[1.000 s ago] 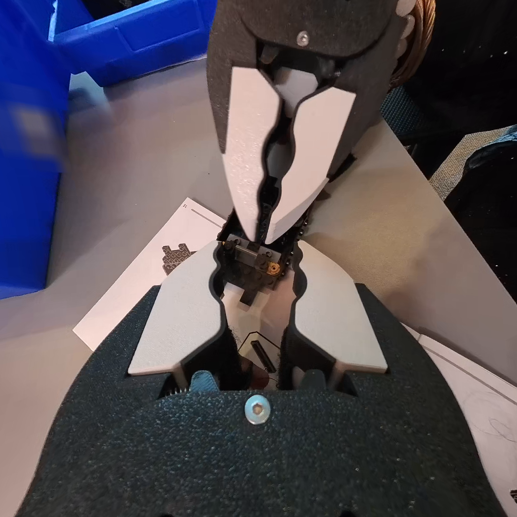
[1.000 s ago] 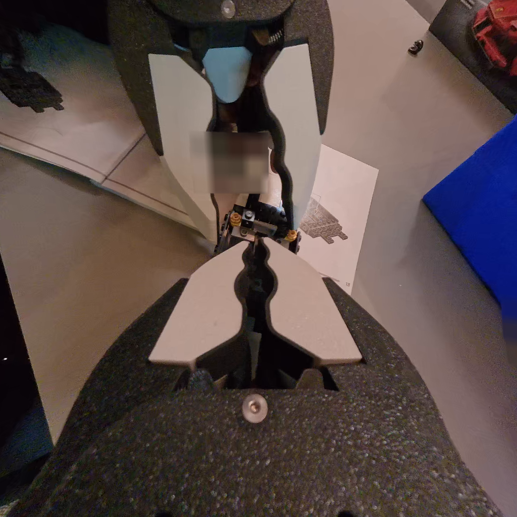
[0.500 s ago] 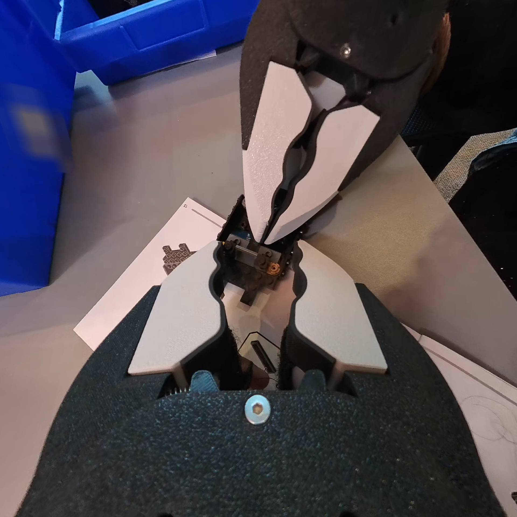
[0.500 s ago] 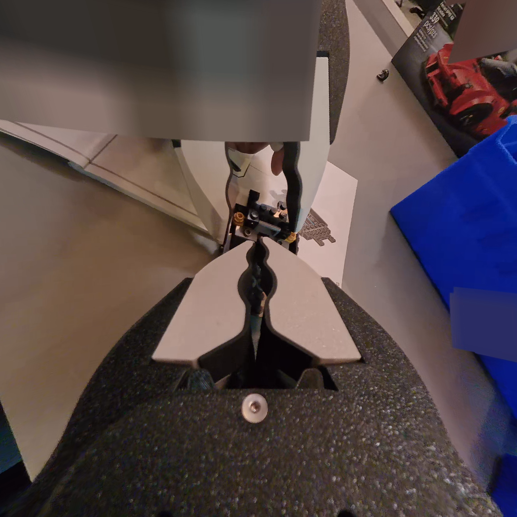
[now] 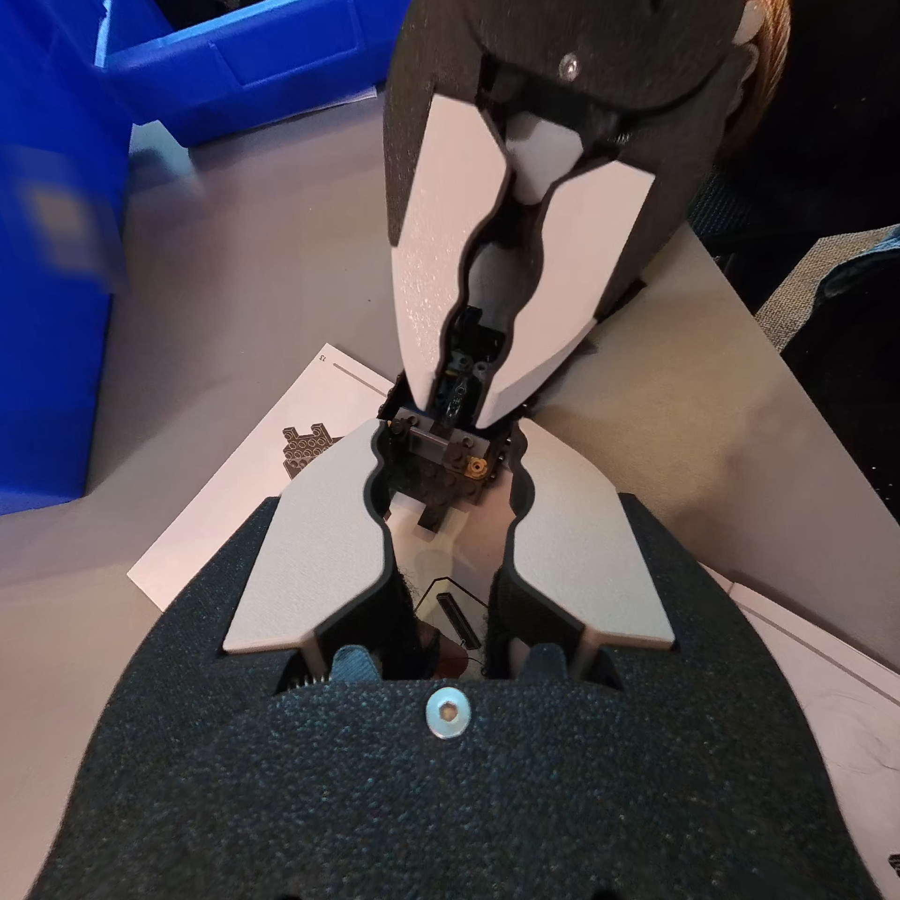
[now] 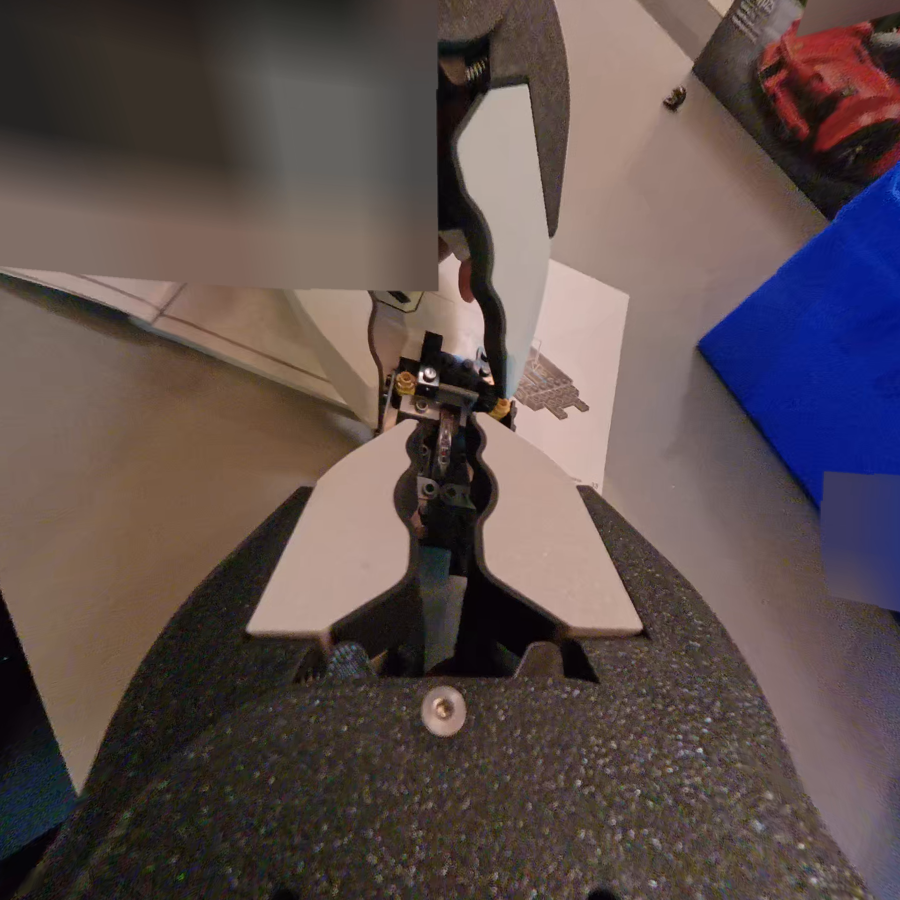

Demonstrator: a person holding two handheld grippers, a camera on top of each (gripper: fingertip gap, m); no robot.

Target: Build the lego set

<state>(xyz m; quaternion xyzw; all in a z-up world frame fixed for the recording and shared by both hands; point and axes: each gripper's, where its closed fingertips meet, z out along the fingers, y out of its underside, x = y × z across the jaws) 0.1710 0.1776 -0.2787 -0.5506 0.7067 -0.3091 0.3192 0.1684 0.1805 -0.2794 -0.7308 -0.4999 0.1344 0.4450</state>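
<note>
A small black and grey lego assembly (image 5: 438,467) with gold studs is held between the tips of my left gripper (image 5: 448,433), which is shut on its sides just above an instruction sheet (image 5: 234,511). My right gripper (image 5: 455,409) comes in from above with its fingers slightly apart, straddling a slim dark piece (image 5: 458,394) on top of the assembly. In the right wrist view my right gripper (image 6: 442,428) is open around that piece (image 6: 445,445) and the assembly (image 6: 438,384). The left gripper (image 6: 445,404) is opposite, partly hidden by a blur patch.
Blue bins (image 5: 48,243) (image 5: 253,63) stand at the left and back, and one (image 6: 818,365) shows in the right wrist view. A box with a red car picture (image 6: 828,97) and a small dark part (image 6: 674,95) lie beyond. An open booklet (image 5: 828,682) lies nearby. The table edge (image 5: 759,311) is close. The tips of both grippers are at nearly the same place.
My right gripper was shut over the assembly and has now opened; the slim dark piece now shows between its fingers. The left gripper and the assembly have held still.
</note>
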